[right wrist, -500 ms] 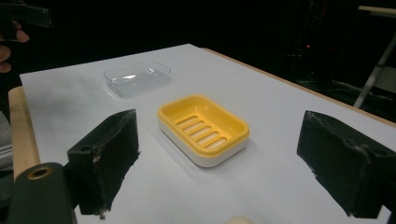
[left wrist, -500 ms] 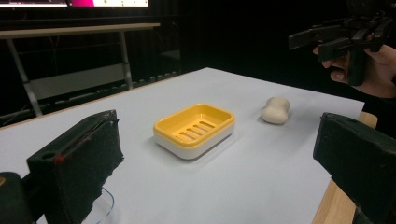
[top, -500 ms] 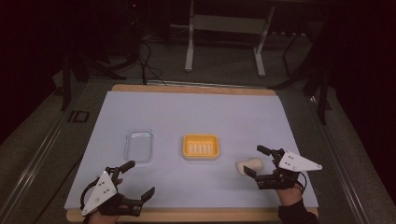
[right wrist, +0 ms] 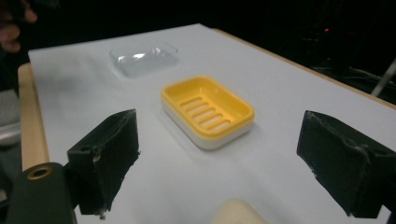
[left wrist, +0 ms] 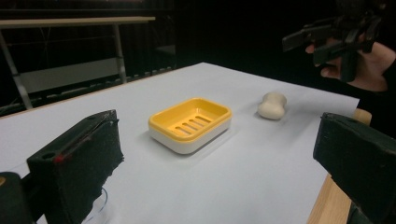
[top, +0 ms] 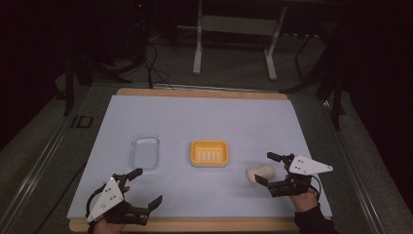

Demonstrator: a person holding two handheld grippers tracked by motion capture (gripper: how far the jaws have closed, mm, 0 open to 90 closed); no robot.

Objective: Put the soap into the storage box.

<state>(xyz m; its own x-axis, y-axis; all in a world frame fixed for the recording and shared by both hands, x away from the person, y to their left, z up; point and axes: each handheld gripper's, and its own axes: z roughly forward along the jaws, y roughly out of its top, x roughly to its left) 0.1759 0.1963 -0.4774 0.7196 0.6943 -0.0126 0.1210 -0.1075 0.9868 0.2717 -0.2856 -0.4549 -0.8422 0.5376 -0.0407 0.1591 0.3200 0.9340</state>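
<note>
Yellow soap dish point(top: 209, 153), one; soap bar point(top: 259, 172), one; clear lid point(top: 144, 151), one; both grippers' fingers point(top: 272, 157) wide, empty.

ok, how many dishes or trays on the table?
2. A yellow soap dish sits mid-table; a clear plastic tray lies to its left. Nothing seems hidden. The soap bar lies right of the dish.

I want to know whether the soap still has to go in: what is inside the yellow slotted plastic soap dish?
Nothing lies in the yellow slotted plastic soap dish: only its bare ribbed floor. The cream soap bar rests on the table beside it. Below the slots is hidden.
</note>
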